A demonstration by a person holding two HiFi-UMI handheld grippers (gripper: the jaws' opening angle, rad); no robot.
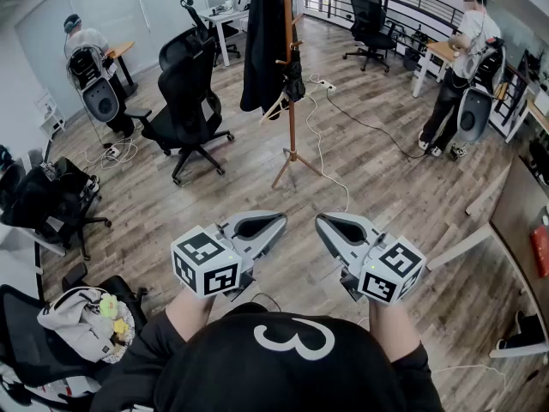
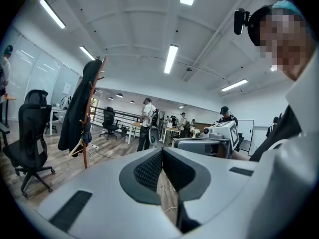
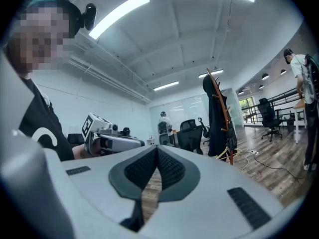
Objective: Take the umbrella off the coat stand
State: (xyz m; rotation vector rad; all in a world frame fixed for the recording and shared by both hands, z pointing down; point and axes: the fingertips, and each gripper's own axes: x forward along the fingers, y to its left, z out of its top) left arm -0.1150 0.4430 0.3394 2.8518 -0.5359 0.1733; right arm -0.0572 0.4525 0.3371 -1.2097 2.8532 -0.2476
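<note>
Head view: the stand (image 1: 290,136) is well ahead, with the umbrella (image 1: 295,80) hanging on its pole beside a coat (image 1: 262,41). The approach looks barely begun. The left gripper (image 1: 276,222) and right gripper (image 1: 324,222) are held low, side by side, pointing ahead.

Left gripper view: jaws pressed together, empty.

Right gripper view: the same. Next, walk closer and open a gripper.

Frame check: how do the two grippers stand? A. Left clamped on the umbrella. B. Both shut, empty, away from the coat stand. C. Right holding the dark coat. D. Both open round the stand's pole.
B: the left gripper and right gripper each have jaws together on nothing, with the coat stand well ahead of them.
</note>
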